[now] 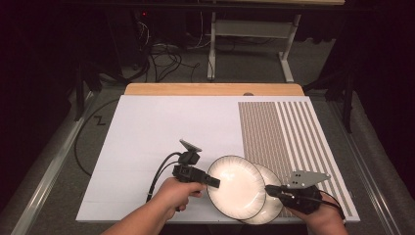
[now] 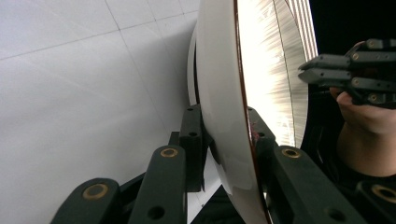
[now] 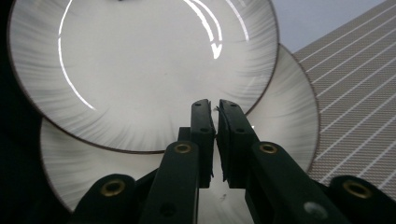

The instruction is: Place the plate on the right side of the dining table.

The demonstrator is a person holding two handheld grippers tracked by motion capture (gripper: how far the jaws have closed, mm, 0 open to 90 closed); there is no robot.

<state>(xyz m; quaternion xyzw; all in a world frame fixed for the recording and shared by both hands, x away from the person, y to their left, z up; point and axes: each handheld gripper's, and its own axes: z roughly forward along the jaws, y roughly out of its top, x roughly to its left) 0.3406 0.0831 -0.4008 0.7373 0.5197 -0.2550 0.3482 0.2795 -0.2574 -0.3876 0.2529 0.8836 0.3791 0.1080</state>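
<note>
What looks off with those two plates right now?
The upper plate sits off-centre on the lower plate, shifted to its left in the high view rather than nested. The left gripper clamps the upper plate's rim; the right gripper is shut at the lower plate. No chips or spills visible.

A lab: dark room, floor cables (image 1: pixel 164 61), striped test mat (image 1: pixel 288 142).

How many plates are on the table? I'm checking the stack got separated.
2. The upper plate is clamped at its rim by the left gripper; the lower plate lies partly beneath it, toward the right gripper.
</note>
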